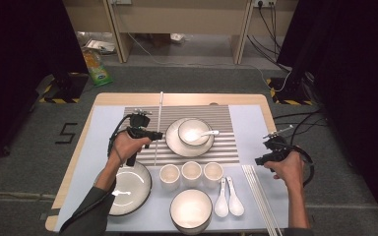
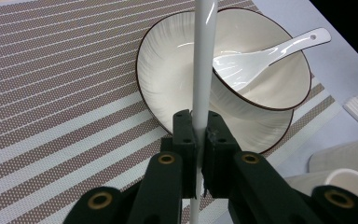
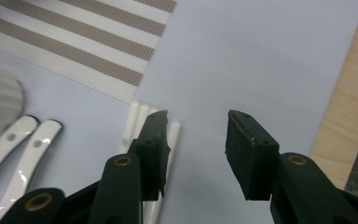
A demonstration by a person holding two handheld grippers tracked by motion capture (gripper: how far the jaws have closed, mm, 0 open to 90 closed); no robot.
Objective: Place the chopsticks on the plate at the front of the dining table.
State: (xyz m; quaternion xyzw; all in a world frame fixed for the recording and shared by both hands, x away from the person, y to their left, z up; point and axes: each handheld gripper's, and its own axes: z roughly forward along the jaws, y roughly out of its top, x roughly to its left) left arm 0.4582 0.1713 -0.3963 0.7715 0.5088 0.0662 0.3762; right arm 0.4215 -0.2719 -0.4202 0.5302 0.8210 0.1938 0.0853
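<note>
1. Two grippers are at work: the left gripper is clamped on a single white chopstick, and the right gripper hovers with its jaws spread apart, holding nothing
2. Just beside the held chopstick, on the striped placemat, a plate carries a bowl with one spoon resting in it; the left gripper view shows the chopstick crossing in front of that bowl
3. Three cups stand in a row in front of the placemat, a large plate lies to their left, and a second bowl sits at the near edge
4. Two more spoons lie side by side right of that bowl, and a bundle of loose chopsticks lies beyond them; their exact number is hard to tell
5. One chopstick runs up from between the left jaws, away from the person, along the plate's left side
6. Loose chopstick ends lie under the right gripper's left jaw, in the right gripper view
</note>
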